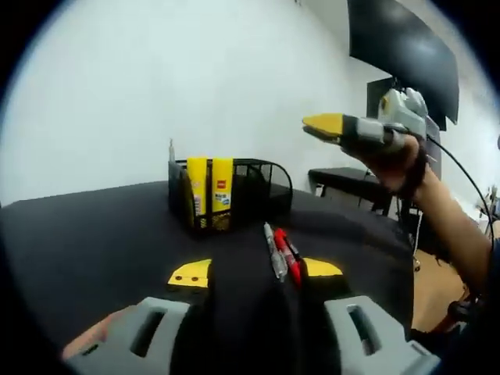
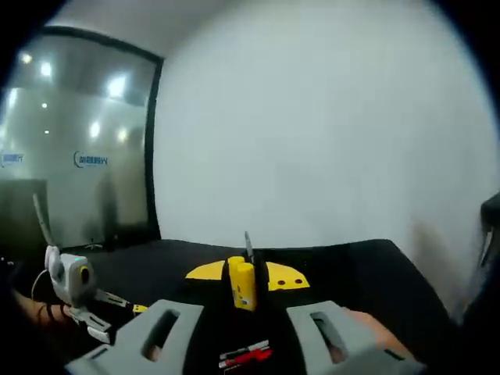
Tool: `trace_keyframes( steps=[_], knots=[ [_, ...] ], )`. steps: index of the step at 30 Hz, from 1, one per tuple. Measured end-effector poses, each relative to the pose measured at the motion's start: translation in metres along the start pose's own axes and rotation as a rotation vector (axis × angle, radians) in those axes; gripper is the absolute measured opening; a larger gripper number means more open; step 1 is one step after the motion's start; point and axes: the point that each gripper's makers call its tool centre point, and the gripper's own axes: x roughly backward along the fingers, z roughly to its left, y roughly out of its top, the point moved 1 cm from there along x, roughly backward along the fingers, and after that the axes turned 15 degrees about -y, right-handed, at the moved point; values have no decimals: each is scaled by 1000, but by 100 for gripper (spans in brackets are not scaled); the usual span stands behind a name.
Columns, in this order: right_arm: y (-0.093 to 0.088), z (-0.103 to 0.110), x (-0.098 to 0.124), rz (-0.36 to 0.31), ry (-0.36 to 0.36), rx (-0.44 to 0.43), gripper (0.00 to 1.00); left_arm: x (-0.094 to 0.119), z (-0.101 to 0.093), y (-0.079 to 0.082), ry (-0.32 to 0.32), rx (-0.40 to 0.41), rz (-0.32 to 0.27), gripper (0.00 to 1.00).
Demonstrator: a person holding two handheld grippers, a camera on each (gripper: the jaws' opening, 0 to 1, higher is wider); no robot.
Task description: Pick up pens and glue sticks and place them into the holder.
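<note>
Now | left hand-held gripper is spreading wide low-centre, empty | right hand-held gripper is hovering upper right, apparently pinched narrow | holder with glue sticks is sitting mid-frame on tabletop, pens lying just before it | risk: pens rolling off if nudged.

grey tongs with yellow tips, black cable trailing.
</note>
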Motion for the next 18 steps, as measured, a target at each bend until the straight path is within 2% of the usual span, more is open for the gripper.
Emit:
trace_keyframes(
  steps=[4,5,11,18],
  knots=[
    [-16,-8,10,3,-12,-56,14,-9,-1,-3,22,-25,45,30],
    [-20,-8,12,6,-13,-57,14,-11,0,-4,28,-47,62,30],
    [-34,-12,19,25,-21,-41,14,-24,-3,-7,12,-48,94,29],
    [-47,-19,29,46,-25,-24,14,-37,-7,-16,-10,-71,176,26]
  ],
)
